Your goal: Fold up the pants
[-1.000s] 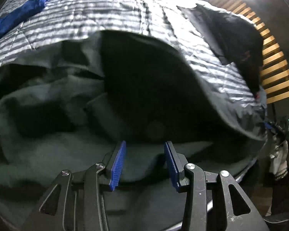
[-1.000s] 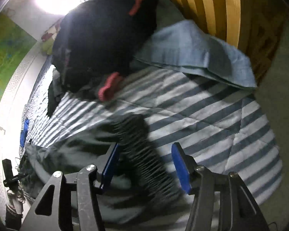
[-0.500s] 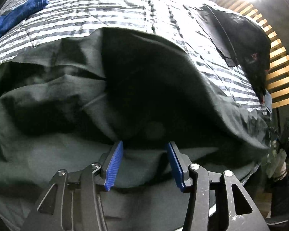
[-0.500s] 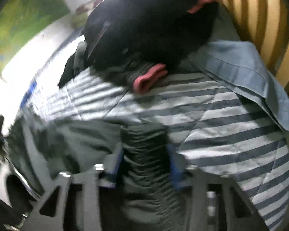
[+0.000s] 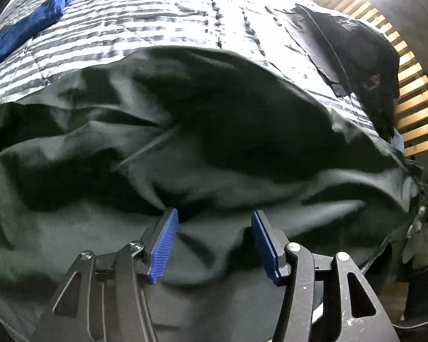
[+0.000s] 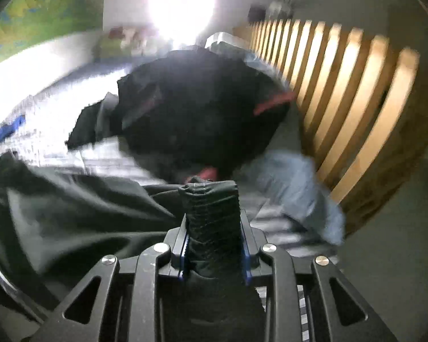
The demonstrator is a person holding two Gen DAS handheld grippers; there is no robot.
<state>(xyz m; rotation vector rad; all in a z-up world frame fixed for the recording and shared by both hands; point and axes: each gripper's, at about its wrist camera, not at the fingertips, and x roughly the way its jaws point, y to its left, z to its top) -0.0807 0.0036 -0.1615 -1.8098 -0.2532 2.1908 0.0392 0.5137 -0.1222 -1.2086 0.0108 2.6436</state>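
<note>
Dark green pants (image 5: 202, 131) lie crumpled across a striped bed cover (image 5: 162, 14) and fill most of the left wrist view. My left gripper (image 5: 214, 242) is open, its blue pads (image 5: 164, 242) resting on the cloth with a fold bunched between them. In the right wrist view my right gripper (image 6: 214, 245) is shut on the pants' ribbed elastic waistband (image 6: 211, 211), which stands up between the fingers. The remaining fabric of the pants (image 6: 71, 205) trails off to the left.
A black garment with red trim (image 6: 202, 108) lies on the bed by a wooden slatted headboard (image 6: 356, 91), with a light blue cloth (image 6: 294, 185) beside it. A blue cloth (image 5: 28, 28) lies at the far left of the cover. A bright lamp glares behind.
My right gripper has shut on the waistband and lifted it, the view tilting up toward the headboard. The left gripper stayed open while the pants cloth shifted and stretched in front of it.
</note>
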